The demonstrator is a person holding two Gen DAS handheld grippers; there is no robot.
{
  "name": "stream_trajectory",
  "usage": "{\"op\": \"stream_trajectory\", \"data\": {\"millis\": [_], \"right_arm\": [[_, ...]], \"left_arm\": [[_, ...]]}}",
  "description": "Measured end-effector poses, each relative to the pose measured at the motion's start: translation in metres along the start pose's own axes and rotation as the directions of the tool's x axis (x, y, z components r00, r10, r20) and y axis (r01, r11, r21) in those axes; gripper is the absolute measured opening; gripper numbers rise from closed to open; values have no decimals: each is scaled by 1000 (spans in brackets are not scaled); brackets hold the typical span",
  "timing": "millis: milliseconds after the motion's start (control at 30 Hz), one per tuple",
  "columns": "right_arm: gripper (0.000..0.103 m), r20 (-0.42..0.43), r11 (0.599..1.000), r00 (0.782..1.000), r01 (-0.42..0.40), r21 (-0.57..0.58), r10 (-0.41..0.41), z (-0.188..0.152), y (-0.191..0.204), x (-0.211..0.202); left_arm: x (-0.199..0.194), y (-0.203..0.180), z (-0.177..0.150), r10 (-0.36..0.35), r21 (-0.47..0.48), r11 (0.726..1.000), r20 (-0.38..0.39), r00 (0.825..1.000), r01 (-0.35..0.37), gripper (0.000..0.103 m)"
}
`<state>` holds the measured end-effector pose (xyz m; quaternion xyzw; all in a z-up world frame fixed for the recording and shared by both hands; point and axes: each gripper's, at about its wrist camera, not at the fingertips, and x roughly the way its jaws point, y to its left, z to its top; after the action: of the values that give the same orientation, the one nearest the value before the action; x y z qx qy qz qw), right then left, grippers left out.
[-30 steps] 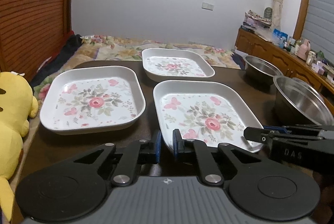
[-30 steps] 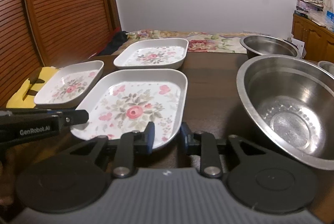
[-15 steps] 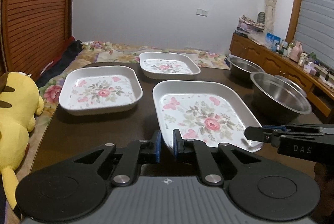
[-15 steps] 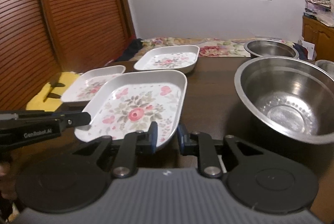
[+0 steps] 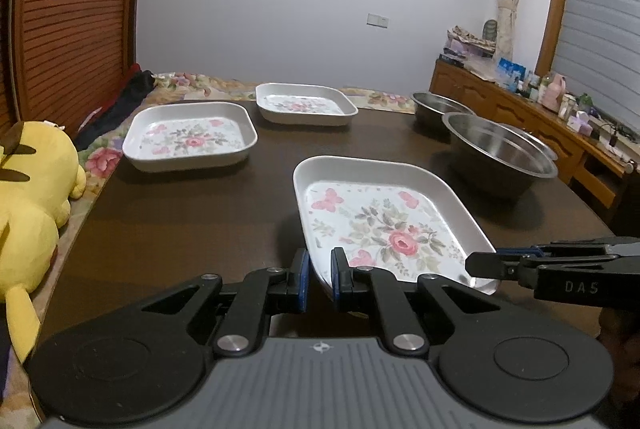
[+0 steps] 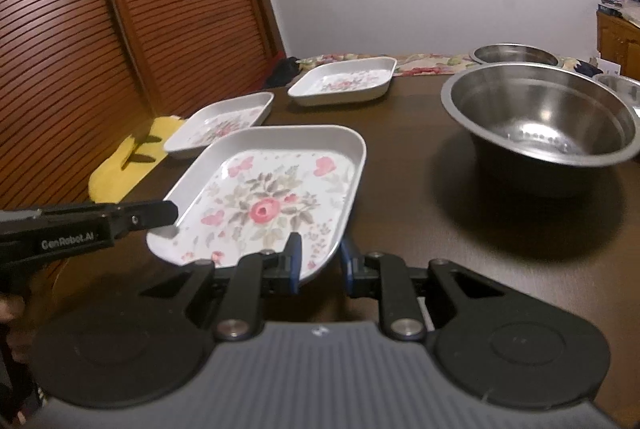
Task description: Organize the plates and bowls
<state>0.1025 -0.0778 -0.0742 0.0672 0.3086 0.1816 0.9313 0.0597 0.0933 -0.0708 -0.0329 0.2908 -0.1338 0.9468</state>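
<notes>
The held plate point(image 5: 384, 225), white with a rose print, hangs above the near edge of the table point(image 5: 208, 213), carried by both grippers. The left gripper point(image 5: 319, 277) clamps its near left corner, the jaws closed on the rim. The right gripper point(image 6: 319, 265) pinches the near right corner, its left pad inside the rim and its right pad outside. Two more floral plates rest on the table: one point(image 5: 188, 135) by the left edge, another point(image 5: 305, 104) at the far edge. A big steel bowl point(image 6: 540, 117) stands near the right edge, with a second bowl point(image 5: 438, 107) behind it towards the far right corner. A yellow plush toy point(image 5: 30, 197) lies off the table's left edge.
</notes>
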Motion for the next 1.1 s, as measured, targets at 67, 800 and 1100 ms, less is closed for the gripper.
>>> {"op": "stream_trajectory", "data": {"millis": [67,800,1100], "right_arm": [[22,-8,1000,1000,-9,4,9,-5,-1,-5],[23,8,999,1000,-20,32,20,-23,-3,-16],[24,11,999,1000,-16,32,15,-22,-6,-17]], "left_arm": [[-1,-2,-3,6,4,1000,-3,1000,-6,13],[3,-5,-14,25,3,1000,-43,999,-25,13],[0,-5,-9,18,-5,1000,-30,999,-18,19]]}}
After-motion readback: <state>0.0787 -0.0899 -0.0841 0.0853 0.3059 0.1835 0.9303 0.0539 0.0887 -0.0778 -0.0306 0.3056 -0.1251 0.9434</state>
